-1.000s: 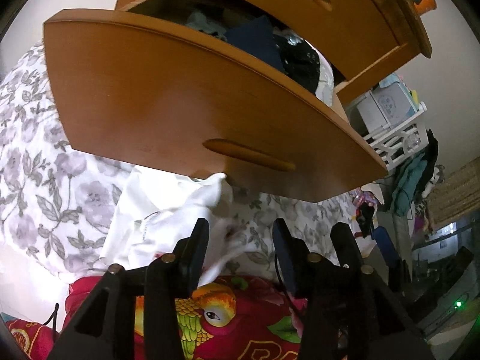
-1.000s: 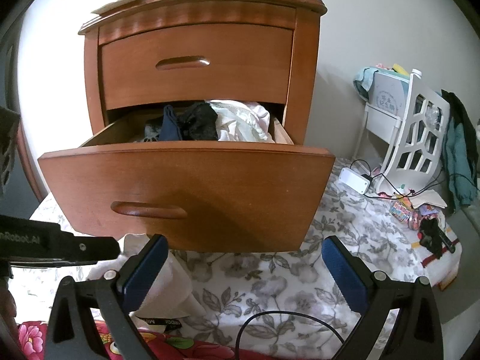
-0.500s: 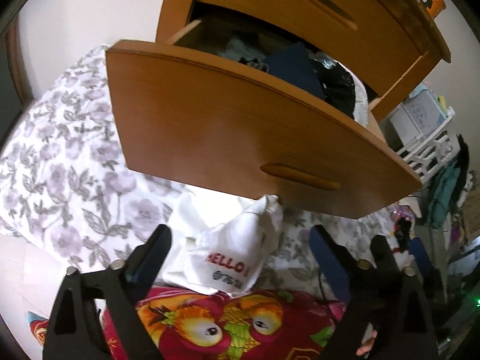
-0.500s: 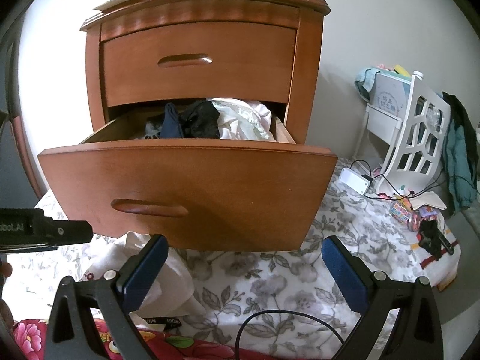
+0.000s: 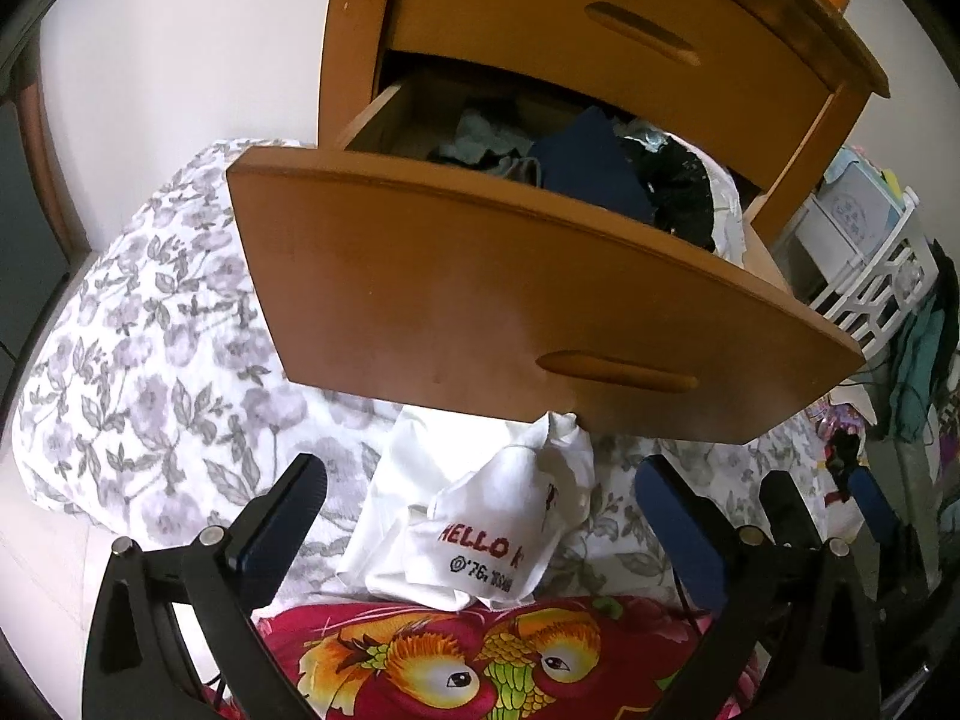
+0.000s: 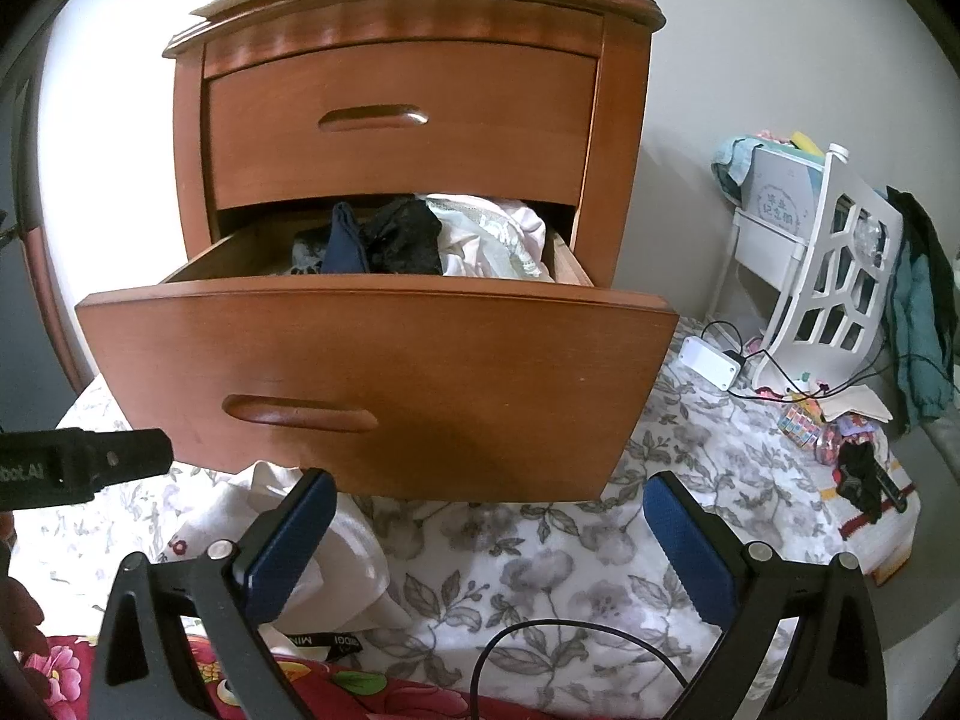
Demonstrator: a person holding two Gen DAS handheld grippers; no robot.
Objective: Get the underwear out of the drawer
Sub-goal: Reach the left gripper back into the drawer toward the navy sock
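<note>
On the flowered bedsheet [image 5: 150,324], just below the front of the open drawer [image 5: 480,300], lies a white piece of underwear [image 5: 480,516] with red lettering, crumpled and free of any grip. It rests between the fingers of the left gripper [image 5: 480,504], whose jaws are opening wide with no pad pressing on the cloth; this reads as a release, the garment set down where it is out of the drawer and within easy reach. More clothing remains inside the drawer: a dark blue item [image 6: 345,243], a black lace item [image 6: 405,237] and pale folded pieces [image 6: 492,237], heaped toward one side. By my judgement the task is only partly done. The right gripper [image 6: 489,525] hangs before the drawer front with its jaws spread and nothing between them, apparently waiting its turn. A red patterned cloth [image 5: 468,654] covers the near edge of the bed. The upper drawer [image 6: 402,120] is closed.
</note>
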